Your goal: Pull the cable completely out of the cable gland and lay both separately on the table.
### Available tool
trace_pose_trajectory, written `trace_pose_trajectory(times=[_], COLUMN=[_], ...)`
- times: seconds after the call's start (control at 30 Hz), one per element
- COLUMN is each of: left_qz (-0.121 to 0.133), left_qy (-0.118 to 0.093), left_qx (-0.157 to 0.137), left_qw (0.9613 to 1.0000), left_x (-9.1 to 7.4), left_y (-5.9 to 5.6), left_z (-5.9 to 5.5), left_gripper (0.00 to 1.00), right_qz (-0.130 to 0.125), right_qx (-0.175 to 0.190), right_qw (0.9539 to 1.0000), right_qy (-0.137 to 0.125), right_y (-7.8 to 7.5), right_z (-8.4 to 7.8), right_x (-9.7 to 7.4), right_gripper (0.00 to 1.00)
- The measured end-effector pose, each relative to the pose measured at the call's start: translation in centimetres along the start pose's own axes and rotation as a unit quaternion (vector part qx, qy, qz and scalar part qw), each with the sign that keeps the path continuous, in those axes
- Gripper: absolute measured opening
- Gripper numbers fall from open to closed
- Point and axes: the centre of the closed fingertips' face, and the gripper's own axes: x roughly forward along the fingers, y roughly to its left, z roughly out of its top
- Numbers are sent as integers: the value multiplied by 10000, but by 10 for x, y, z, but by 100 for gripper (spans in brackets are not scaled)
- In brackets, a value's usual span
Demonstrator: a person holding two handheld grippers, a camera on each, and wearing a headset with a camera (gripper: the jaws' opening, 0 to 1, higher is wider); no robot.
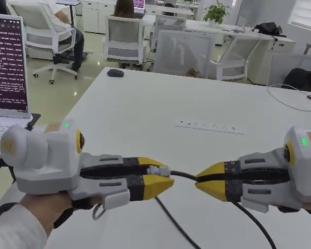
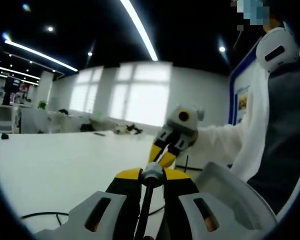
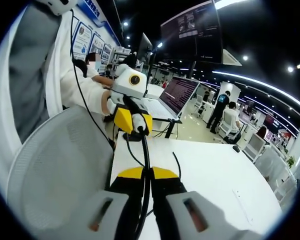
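Cable (image 1: 184, 175) isn't out yet, folks. A short black stretch of it bridges the two grippers low in our head view, around 6 o'clock, up in the air above the white table (image 1: 145, 114).

At 7 o'clock we've got the left gripper (image 1: 169, 174). Its jaws are nearly together, pinching the pale cable gland (image 1: 158, 170) right at the yellow tips. The cable comes out of the gland's nose pointing toward 3 o'clock.

At 5 o'clock the right gripper (image 1: 199, 180) faces it tip to tip, close but not touching. Its jaws are squeezed down on the cable itself, which runs back under the gripper body and trails off the bottom edge. We also see another black run on the tabletop under the left gripper's tips, heading off toward 6 o'clock.

In the right gripper view the cable goes straight up toward 12 o'clock from between its own jaws to the gland. In the left gripper view the gland sits at its own tips, with the other gripper's yellow tips just past it.

Further out:
- A flat white power strip (image 1: 210, 126) lies on the table at about 1 o'clock.
- An open laptop (image 1: 8, 67) sits at 9 o'clock.
- A dark mouse (image 1: 115, 72) is near the far edge at 11 o'clock.

Beyond the table are white mesh chairs (image 1: 182, 52) around 12 o'clock, and a seated person (image 1: 123, 7) behind them.
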Motion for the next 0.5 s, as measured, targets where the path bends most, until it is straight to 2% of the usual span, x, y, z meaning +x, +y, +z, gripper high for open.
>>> trace_pose_trajectory(times=[0.23,0.5], left_qz=[77,95], left_qy=[-84,-127], left_qx=[-30,-76], left_qw=[9999,9998], left_x=[-2,-4], left_y=[3,3], left_z=[4,5], left_gripper=[16,16], right_qz=[-239,-380], right_qx=[272,507], right_qw=[9992,9975], right_qy=[171,304], right_y=[-10,-14], right_z=[-24,-45], right_x=[-15,-21], right_gripper=[4,4])
